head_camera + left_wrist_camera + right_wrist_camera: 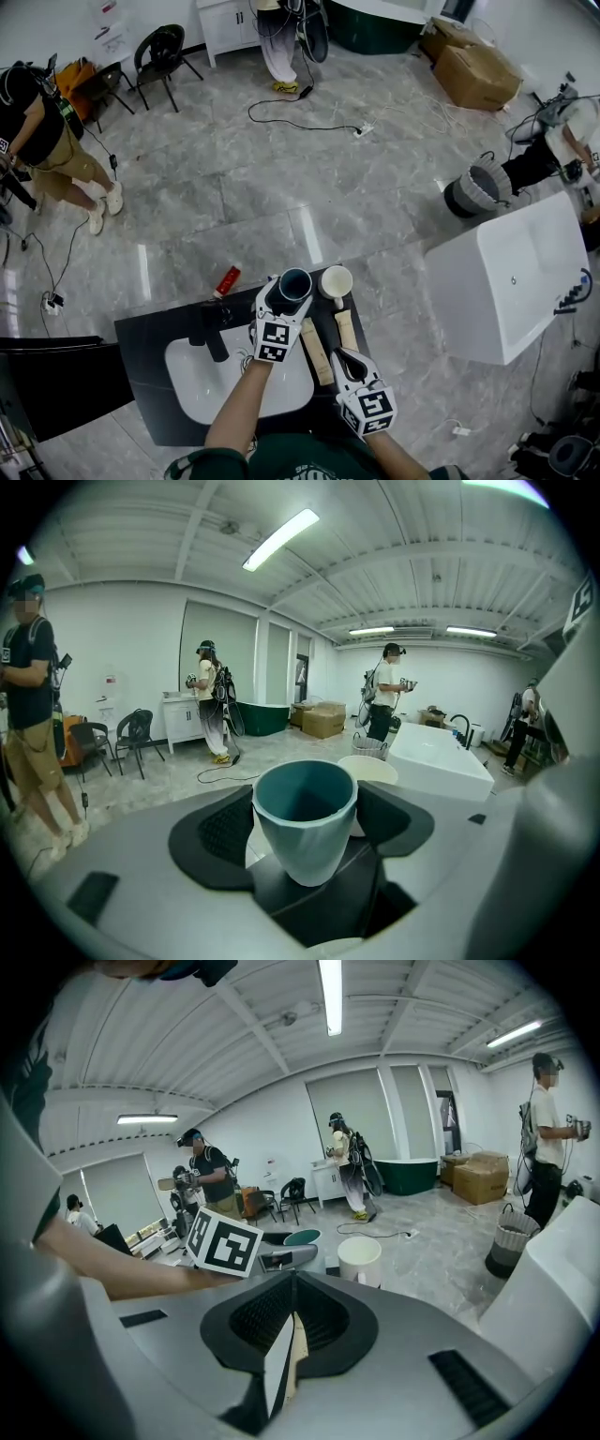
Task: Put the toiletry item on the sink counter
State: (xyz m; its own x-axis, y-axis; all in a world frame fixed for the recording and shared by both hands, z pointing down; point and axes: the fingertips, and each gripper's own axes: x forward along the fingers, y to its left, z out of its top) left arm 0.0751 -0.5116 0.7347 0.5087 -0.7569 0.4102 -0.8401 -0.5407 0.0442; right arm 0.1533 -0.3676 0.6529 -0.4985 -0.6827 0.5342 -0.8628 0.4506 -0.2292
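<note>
Left gripper (290, 294) stretched forward over counter (150, 339), jaws clamping teal cup (305, 822) (upright); right gripper (346, 358) tucked near body, jaws together.

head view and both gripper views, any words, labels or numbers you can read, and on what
No readable words or numbers in any view.
red tube: print too small to read.
marker cube: black and white square pattern only, no letters.
cardboard boxes: no legible print.
</note>
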